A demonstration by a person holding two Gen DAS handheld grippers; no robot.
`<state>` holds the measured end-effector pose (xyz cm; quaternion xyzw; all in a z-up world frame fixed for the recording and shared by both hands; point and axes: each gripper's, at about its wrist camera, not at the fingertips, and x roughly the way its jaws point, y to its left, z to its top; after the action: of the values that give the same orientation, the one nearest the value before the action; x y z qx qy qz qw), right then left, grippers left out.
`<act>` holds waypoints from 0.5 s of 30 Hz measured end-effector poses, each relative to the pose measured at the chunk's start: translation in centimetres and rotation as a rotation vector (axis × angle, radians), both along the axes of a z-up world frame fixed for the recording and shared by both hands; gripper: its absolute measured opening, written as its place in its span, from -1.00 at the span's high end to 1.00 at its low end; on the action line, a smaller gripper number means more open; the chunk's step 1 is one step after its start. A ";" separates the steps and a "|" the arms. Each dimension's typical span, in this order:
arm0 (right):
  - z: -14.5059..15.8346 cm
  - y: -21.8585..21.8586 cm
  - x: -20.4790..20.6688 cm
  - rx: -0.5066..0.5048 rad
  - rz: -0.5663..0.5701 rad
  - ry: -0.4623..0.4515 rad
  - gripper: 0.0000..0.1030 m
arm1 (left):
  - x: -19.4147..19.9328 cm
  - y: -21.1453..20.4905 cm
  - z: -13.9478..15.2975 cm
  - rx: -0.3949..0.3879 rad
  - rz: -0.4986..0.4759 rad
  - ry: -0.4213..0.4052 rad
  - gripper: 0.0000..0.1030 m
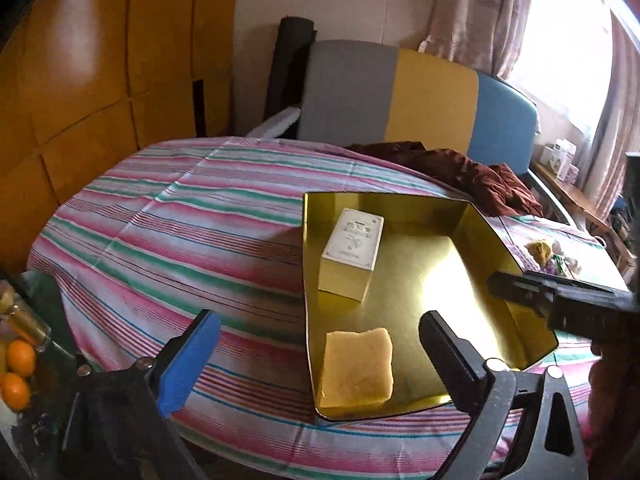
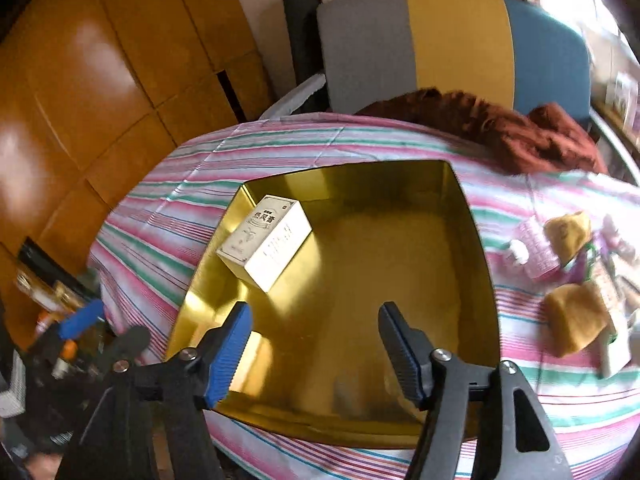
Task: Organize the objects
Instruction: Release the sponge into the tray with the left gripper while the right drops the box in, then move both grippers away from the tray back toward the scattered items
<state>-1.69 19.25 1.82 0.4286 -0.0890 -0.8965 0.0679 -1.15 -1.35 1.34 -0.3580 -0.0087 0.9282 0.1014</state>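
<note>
A gold tin tray (image 1: 496, 240) (image 2: 472, 216) lies on the striped tablecloth. In it stand a white carton box (image 1: 352, 252) (image 2: 266, 240) and a yellow sponge block (image 1: 358, 368), whose edge shows behind my right gripper's left finger in the right wrist view (image 2: 250, 364). My left gripper (image 1: 320, 356) is open and empty, hovering over the tray's near left corner just above the sponge. My right gripper (image 2: 314, 344) is open and empty above the tray's near edge; it also shows in the left wrist view (image 1: 560, 300).
Yellow sponges (image 2: 574, 316) and small bottles and packets (image 2: 540, 252) lie on the cloth right of the tray. A brown cloth (image 2: 500, 128) and a chair (image 2: 420, 44) are behind the table. Oranges (image 1: 18, 372) and jars sit at lower left.
</note>
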 end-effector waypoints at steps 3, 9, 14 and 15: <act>0.2 -0.3 1.0 0.062 -0.010 0.041 -0.42 | 0.3 0.1 0.2 -0.007 0.005 0.012 -0.97; 0.3 -0.2 2.2 0.141 -0.043 0.099 -0.50 | 0.6 0.4 0.3 -0.022 0.002 0.028 -0.97; 0.2 -0.2 2.6 0.156 -0.061 0.112 -0.52 | 0.8 0.7 0.2 -0.022 -0.012 0.028 -0.97; 0.2 -0.1 2.7 0.157 -0.068 0.115 -0.52 | 0.9 0.8 0.3 -0.024 -0.016 0.033 -0.97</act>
<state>1.00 19.20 1.99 0.3774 -0.0290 -0.9256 0.0088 -0.28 -0.55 1.61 -0.3442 0.0071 0.9330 0.1048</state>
